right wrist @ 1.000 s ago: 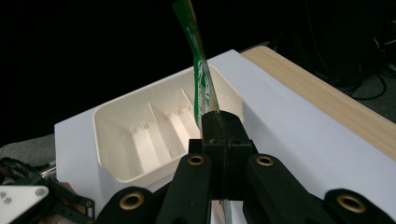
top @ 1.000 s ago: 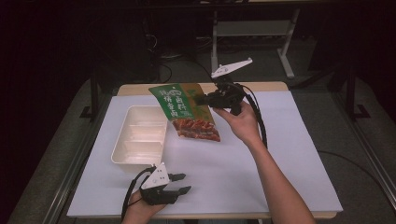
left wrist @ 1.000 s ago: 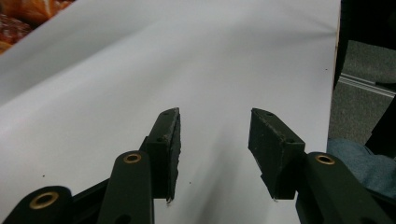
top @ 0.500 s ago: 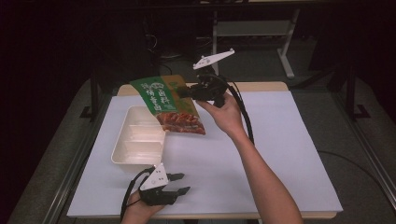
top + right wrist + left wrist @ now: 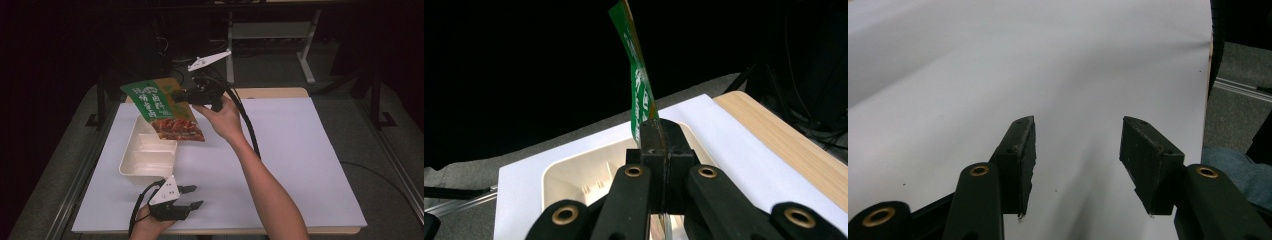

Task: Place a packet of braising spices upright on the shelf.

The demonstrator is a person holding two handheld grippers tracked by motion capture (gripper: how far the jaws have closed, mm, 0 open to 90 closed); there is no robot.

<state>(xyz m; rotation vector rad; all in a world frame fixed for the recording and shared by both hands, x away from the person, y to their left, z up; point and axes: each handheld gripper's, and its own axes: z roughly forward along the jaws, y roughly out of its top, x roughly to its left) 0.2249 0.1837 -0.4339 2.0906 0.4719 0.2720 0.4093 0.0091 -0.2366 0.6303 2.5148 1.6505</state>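
Observation:
A green snack packet (image 5: 162,107) with reddish pieces showing at its lower end hangs in the air over the far end of a white divided tray (image 5: 131,165). My right gripper (image 5: 186,95) is shut on the packet's edge; in the right gripper view the jaws (image 5: 659,135) pinch the green packet (image 5: 636,75) edge-on above the tray (image 5: 584,175). My left gripper (image 5: 196,196) rests near the table's front edge, just in front of the tray. Its jaws (image 5: 1078,150) have just been opening and stand open with nothing between them over the white sheet.
A white sheet (image 5: 300,160) covers the table, with a strip of bare wood (image 5: 774,145) at the far edge. A cable (image 5: 247,127) trails from the right gripper along the forearm. Dark floor and a metal frame (image 5: 310,55) lie beyond the table.
My right gripper has carried the packet to the left and a little upward, from the table's far middle to above the tray's far end. The left hand has stayed in place.

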